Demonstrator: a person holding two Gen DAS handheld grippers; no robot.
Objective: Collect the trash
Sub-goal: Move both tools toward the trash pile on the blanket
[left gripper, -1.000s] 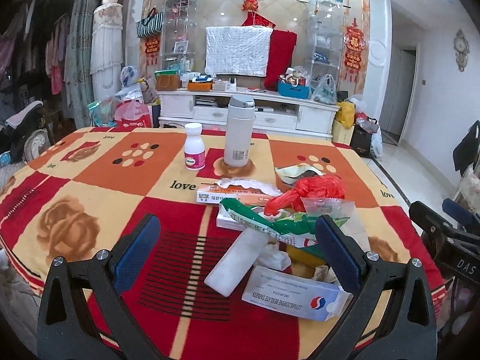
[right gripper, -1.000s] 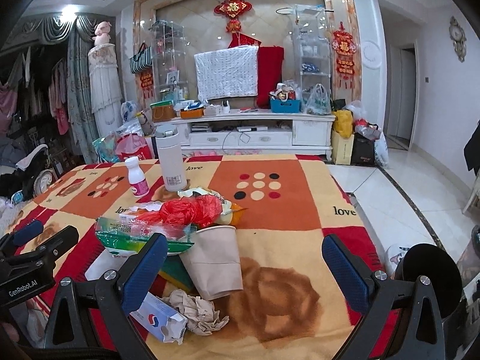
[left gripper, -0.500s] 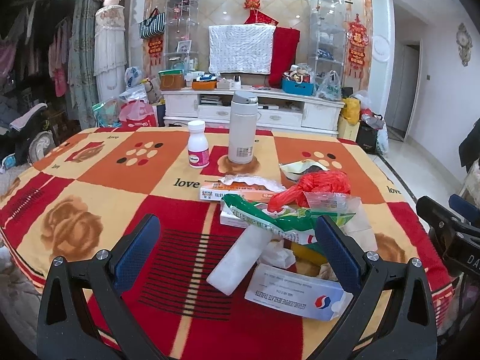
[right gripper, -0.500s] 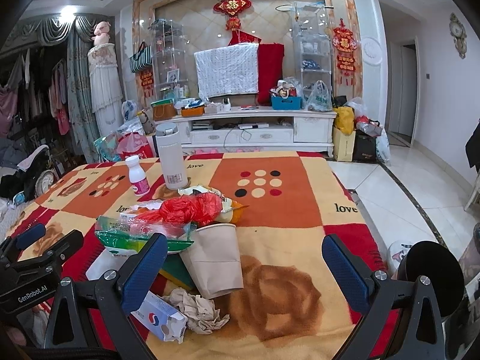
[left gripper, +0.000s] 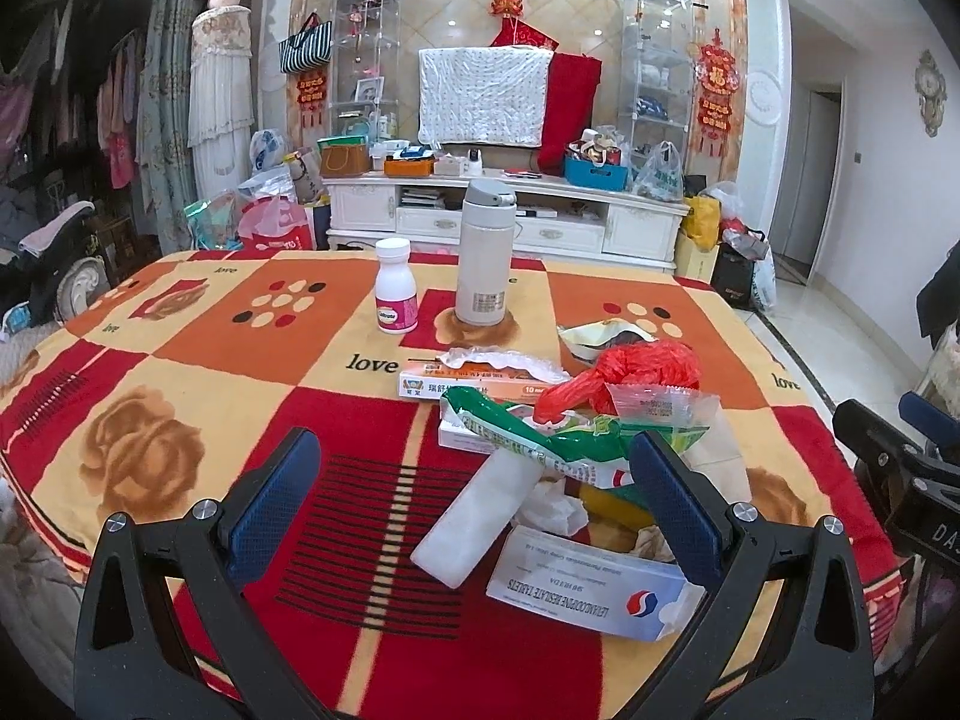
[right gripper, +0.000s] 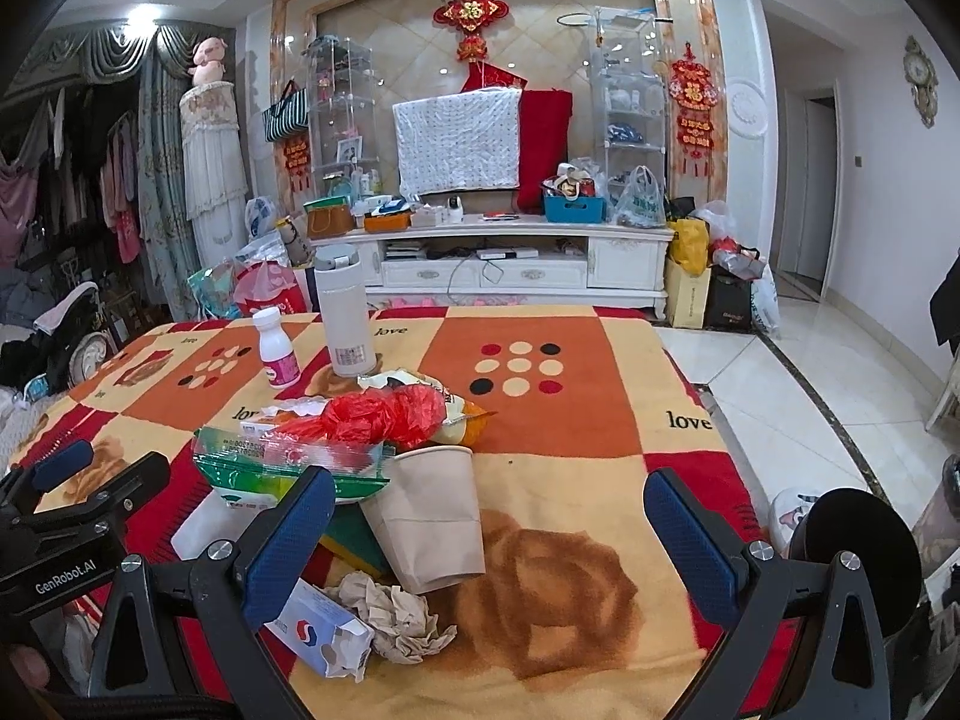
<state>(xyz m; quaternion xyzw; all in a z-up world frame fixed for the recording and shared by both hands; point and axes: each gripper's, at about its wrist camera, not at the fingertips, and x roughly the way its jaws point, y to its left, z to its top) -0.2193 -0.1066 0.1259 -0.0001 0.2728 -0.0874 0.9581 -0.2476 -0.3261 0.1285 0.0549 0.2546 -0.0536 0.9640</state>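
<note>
A heap of trash lies on the patterned table cover: a red plastic bag (left gripper: 636, 369), a green wrapper (left gripper: 540, 444), a white tube (left gripper: 477, 519), a tablet box (left gripper: 585, 591) and an orange-white box (left gripper: 474, 385). The right wrist view adds a tipped paper cup (right gripper: 429, 516), crumpled paper (right gripper: 393, 615) and the same tablet box (right gripper: 318, 636). My left gripper (left gripper: 474, 510) is open, hovering just short of the tube. My right gripper (right gripper: 489, 540) is open, near the cup and crumpled paper. Neither holds anything.
A white thermos (left gripper: 483, 261) and a pill bottle (left gripper: 396, 294) stand behind the heap. A black round object (right gripper: 852, 540) sits off the table's right edge. A cluttered TV cabinet (right gripper: 516, 261) lines the far wall. Tiled floor (right gripper: 810, 396) lies to the right.
Both views have shifted slightly, the scene sitting a little higher and nearer. Both grippers stay open and the trash has not moved.
</note>
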